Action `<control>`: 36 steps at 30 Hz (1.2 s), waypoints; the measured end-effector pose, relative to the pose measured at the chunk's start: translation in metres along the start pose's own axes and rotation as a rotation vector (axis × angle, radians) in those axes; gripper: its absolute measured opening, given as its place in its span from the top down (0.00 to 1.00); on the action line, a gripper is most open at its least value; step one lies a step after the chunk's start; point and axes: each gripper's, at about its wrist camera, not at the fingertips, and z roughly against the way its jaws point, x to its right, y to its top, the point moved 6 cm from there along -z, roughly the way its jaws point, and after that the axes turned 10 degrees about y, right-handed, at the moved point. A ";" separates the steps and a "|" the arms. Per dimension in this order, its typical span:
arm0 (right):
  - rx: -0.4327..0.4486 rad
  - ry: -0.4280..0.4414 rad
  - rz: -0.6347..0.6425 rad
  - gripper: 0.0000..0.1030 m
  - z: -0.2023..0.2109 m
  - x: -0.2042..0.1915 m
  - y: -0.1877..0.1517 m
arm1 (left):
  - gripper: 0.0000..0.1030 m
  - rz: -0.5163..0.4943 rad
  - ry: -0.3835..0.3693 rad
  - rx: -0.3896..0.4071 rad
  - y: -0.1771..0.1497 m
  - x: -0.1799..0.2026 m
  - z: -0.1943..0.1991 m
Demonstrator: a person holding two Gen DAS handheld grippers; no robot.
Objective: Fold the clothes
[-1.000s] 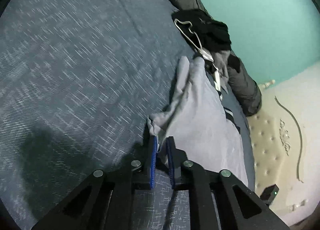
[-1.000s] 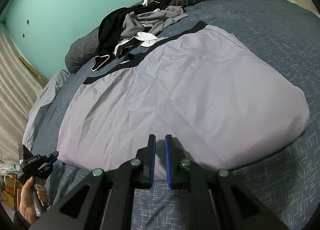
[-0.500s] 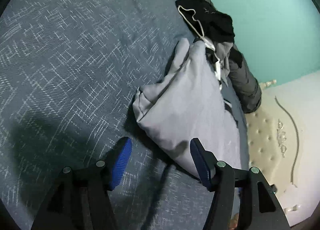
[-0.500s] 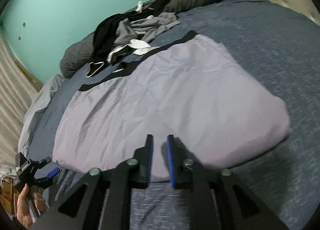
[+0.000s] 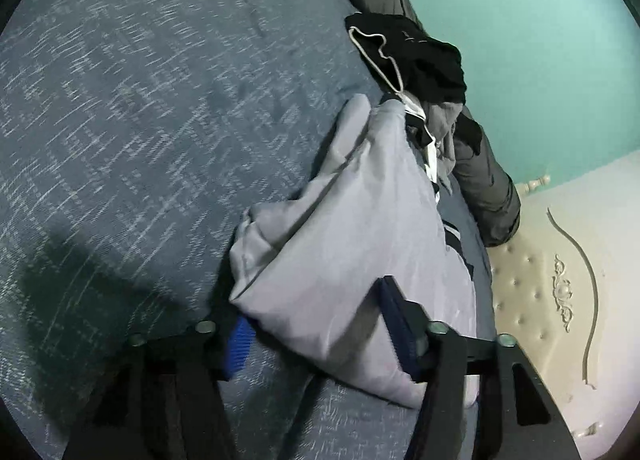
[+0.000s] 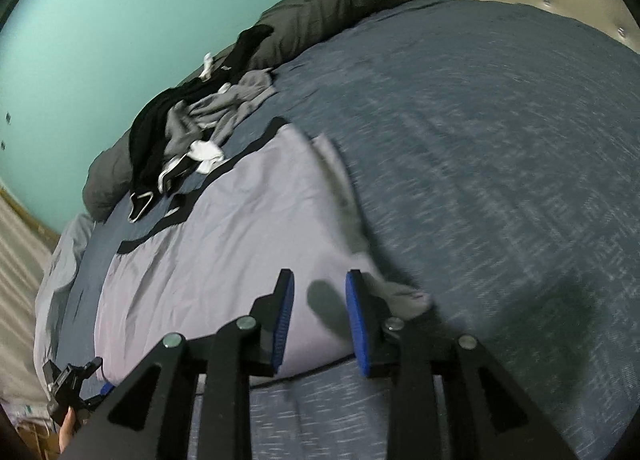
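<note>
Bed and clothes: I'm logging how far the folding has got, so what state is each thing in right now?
Lilac garment: folded over, lying on the bed, held by nothing.
Left tongs: open, straddling a corner of the garment.
Right tongs: open, over the garment's near edge.
Clothes pile: crumpled, unfolded, against the rolled dark duvet.
Bedspread: spread flat.

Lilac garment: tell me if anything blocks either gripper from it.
Nothing visible does. The left gripper is open around one end of the lilac garment; the right gripper is open right over its edge. The clothes pile lies beyond.
</note>
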 end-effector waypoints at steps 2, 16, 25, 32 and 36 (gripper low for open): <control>0.007 -0.009 -0.010 0.75 0.004 0.008 0.001 | 0.66 -0.007 0.003 0.007 0.001 0.004 -0.002; 0.031 -0.027 -0.105 0.75 0.021 0.048 0.005 | 0.92 -0.148 -0.050 0.086 0.006 0.063 0.021; 0.027 0.002 -0.125 0.75 0.025 0.051 0.002 | 0.93 -0.308 -0.097 0.131 0.002 0.148 0.040; 0.036 0.022 -0.150 0.75 0.032 0.056 0.003 | 0.93 -0.475 -0.148 0.100 -0.034 0.243 0.028; 0.043 0.033 -0.171 0.75 0.036 0.061 0.004 | 0.93 -0.579 -0.178 0.072 -0.060 0.300 0.017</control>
